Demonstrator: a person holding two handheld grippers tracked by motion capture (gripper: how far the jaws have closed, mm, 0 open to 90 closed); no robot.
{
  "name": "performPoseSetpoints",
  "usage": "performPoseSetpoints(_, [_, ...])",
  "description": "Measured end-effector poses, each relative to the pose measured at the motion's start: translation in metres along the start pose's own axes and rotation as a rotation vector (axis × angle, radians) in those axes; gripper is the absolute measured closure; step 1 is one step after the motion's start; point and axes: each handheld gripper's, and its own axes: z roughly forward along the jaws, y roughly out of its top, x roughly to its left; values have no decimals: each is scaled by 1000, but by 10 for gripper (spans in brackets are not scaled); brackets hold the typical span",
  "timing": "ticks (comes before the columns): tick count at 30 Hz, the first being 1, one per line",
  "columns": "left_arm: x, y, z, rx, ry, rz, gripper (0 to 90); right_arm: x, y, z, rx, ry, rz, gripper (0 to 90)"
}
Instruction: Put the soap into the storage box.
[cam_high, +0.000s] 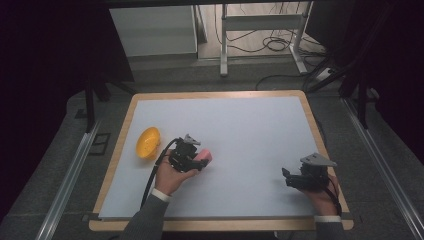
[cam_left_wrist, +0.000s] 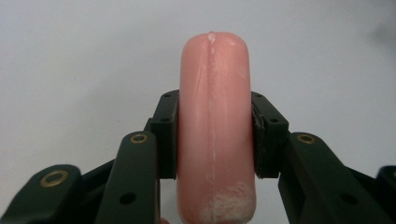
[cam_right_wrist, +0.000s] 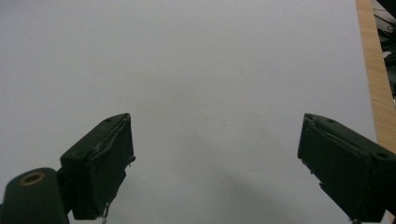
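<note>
Left gripper (cam_left_wrist: 215, 135) jaws clamped on pink sausage (cam_left_wrist: 215, 126); right gripper (cam_right_wrist: 215, 158) jaws wide apart above worktop (cam_right_wrist: 187, 56); yellow bowl (cam_high: 148, 142) nearby.

Right gripper (cam_right_wrist: 215, 158) jaws spread wide, white table sheet (cam_right_wrist: 201, 60) below, probably wooden edge (cam_right_wrist: 373, 79) at right

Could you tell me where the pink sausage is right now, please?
In the high view, the pink sausage sits left of centre, clamped in the left gripper, right of the yellow bowl.
</note>
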Motion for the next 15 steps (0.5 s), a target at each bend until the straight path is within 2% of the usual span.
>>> performPoseSetpoints(7, [5, -1, -7, -11, 1, -3, 601, 0, 0, 0, 2, -2, 2, 102])
performPoseSetpoints(15, [12, 0, -17, -25, 23, -11, 601, -1, 0, 0, 1, -3, 3, 102])
